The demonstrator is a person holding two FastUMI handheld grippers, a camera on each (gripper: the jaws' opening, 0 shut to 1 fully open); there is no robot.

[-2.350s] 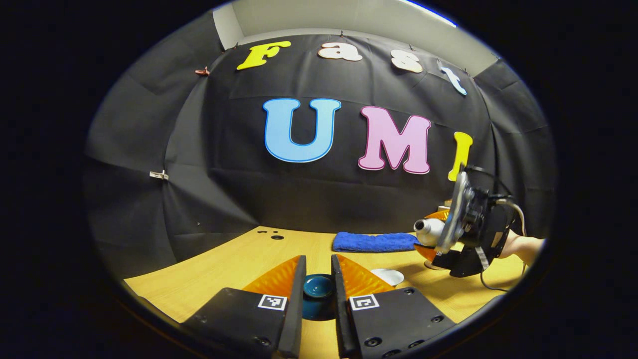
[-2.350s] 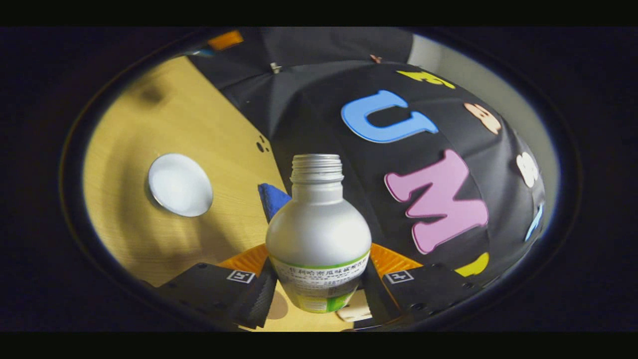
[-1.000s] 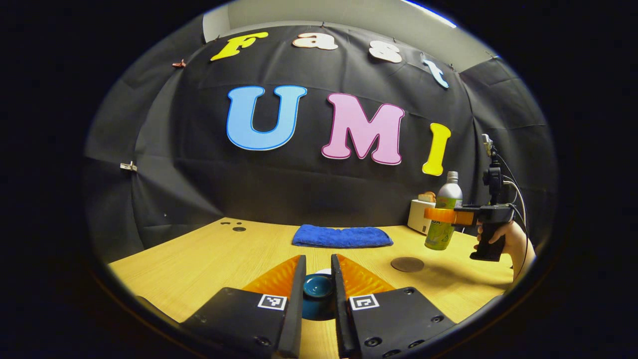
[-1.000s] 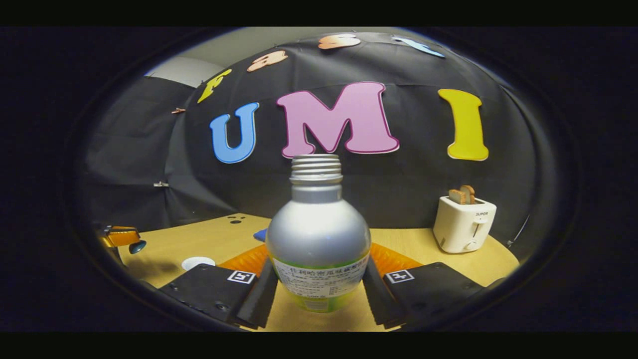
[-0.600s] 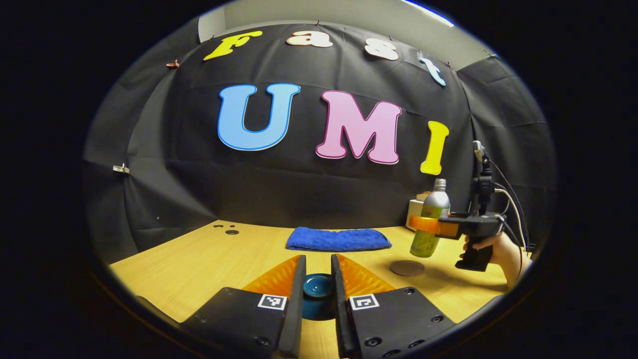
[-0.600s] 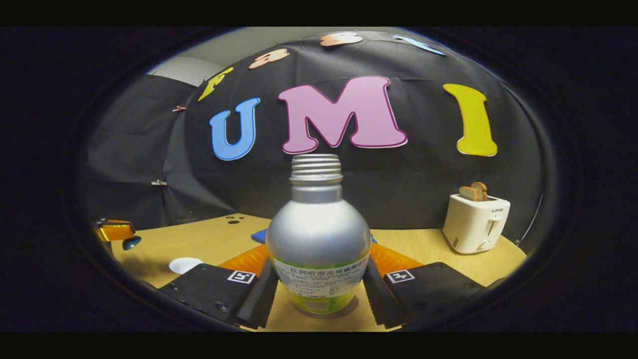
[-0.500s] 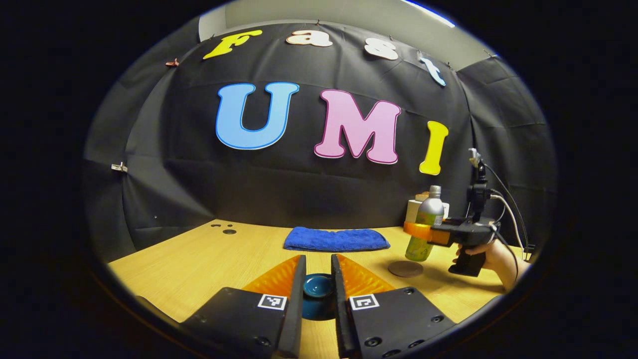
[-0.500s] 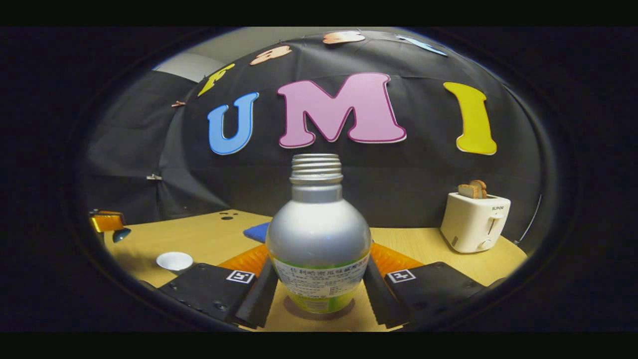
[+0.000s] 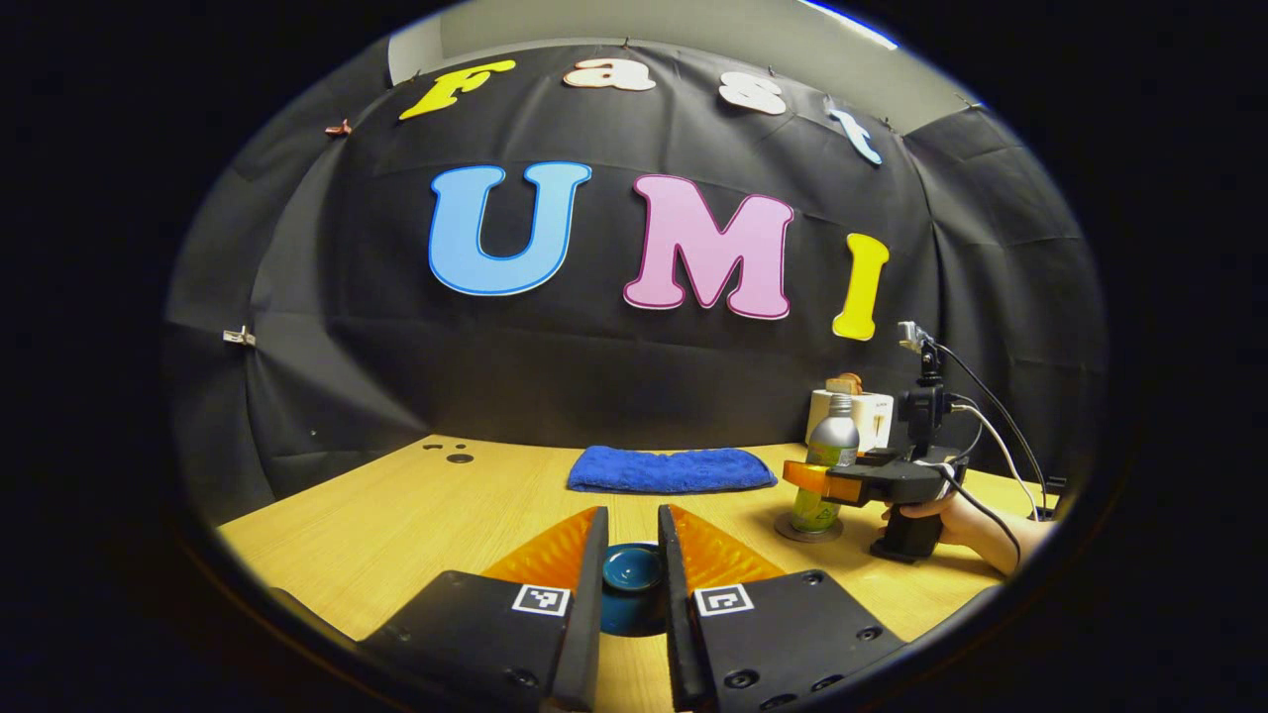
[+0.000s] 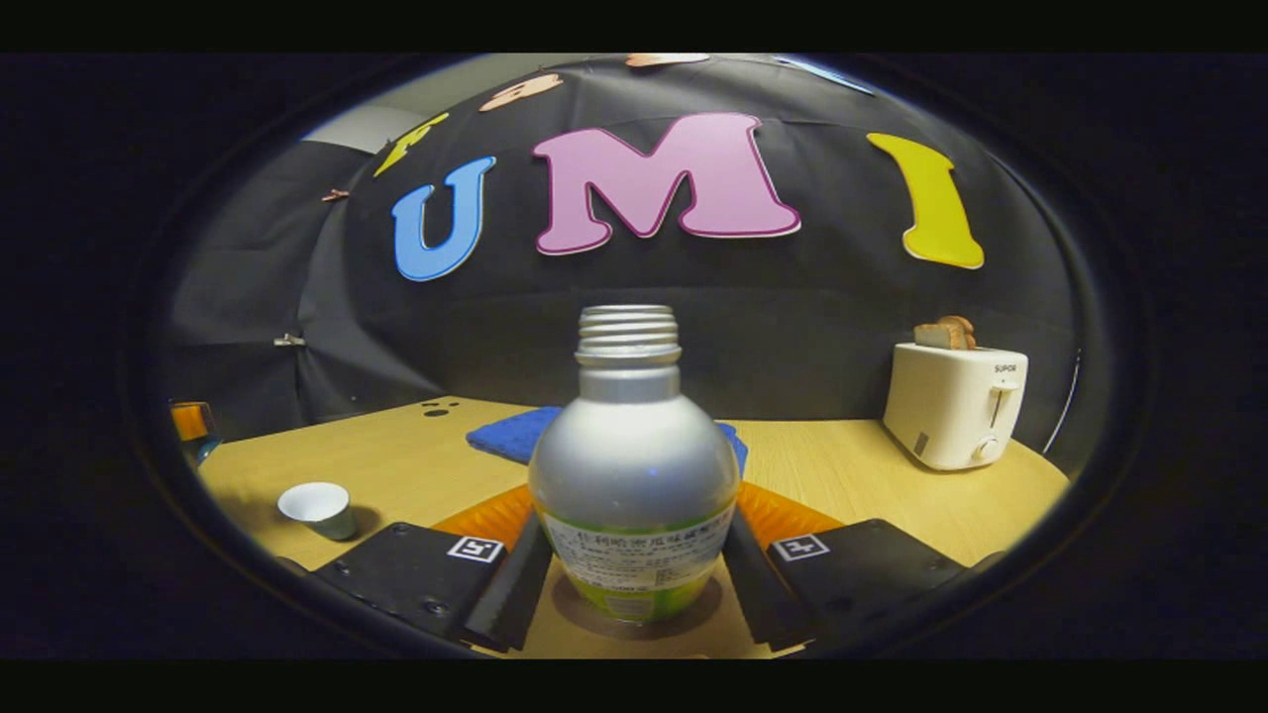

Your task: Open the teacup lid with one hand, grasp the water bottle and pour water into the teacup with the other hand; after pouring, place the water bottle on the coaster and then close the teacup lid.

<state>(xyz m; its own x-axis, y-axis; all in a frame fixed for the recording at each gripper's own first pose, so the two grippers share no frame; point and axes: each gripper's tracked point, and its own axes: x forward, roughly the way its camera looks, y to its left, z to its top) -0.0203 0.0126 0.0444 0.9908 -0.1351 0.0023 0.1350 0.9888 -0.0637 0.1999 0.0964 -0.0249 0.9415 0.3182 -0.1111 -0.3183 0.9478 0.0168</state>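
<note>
Left gripper [image 9: 631, 584]: both fingers closed on the dark blue lid [image 9: 633, 570], above the table [image 9: 416, 515].
Right gripper [image 10: 634, 584]: clamps the upright bottle [image 10: 632, 475], which stands on the coaster [image 10: 693, 619].
Teacup [image 10: 319, 509]: uncovered, on the table.

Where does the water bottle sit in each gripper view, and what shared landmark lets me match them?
Left gripper view: water bottle at right, upright on the coaster, in the right gripper.
Right gripper view: centre foreground, between that gripper's fingers.
Shared landmark: the blue towel behind it, and the white toaster.
</note>
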